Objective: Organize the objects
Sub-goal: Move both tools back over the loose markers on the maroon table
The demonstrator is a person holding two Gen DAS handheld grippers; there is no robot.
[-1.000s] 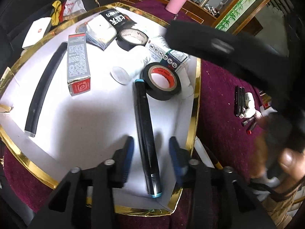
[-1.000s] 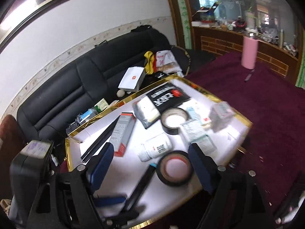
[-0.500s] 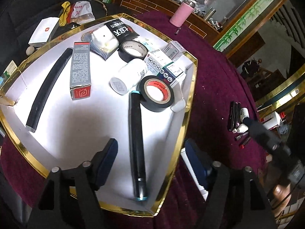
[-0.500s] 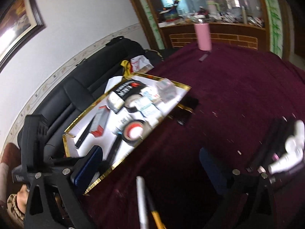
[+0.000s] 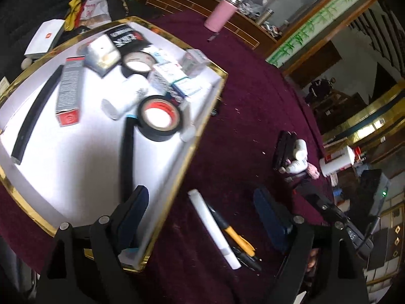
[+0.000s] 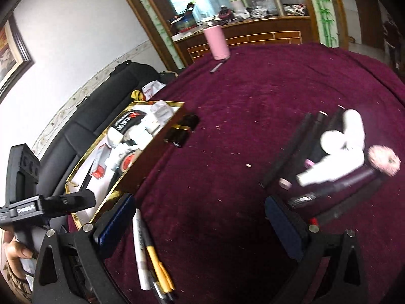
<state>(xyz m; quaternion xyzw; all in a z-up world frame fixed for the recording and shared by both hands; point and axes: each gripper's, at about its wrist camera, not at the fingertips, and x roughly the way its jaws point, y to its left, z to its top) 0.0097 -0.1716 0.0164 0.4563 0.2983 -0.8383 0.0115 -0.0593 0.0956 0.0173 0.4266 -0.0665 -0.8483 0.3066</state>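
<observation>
Plastic pens (image 6: 149, 253) on the cloth look light, stiff and slippery, best pinched mid-barrel; left gripper (image 5: 202, 217) is opening, right gripper (image 6: 200, 225) gapes, both empty.

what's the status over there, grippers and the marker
Left gripper opening, nothing between its jaws. Right gripper open, empty. Black marker lies in the gold-rimmed tray. White pen and yellow pen on the cloth ahead.

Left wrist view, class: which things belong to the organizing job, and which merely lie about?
Job:
gold-rimmed tray
black marker
red-cored tape roll
white pen
yellow pen

Lying about:
pink bottle
black sofa
</observation>
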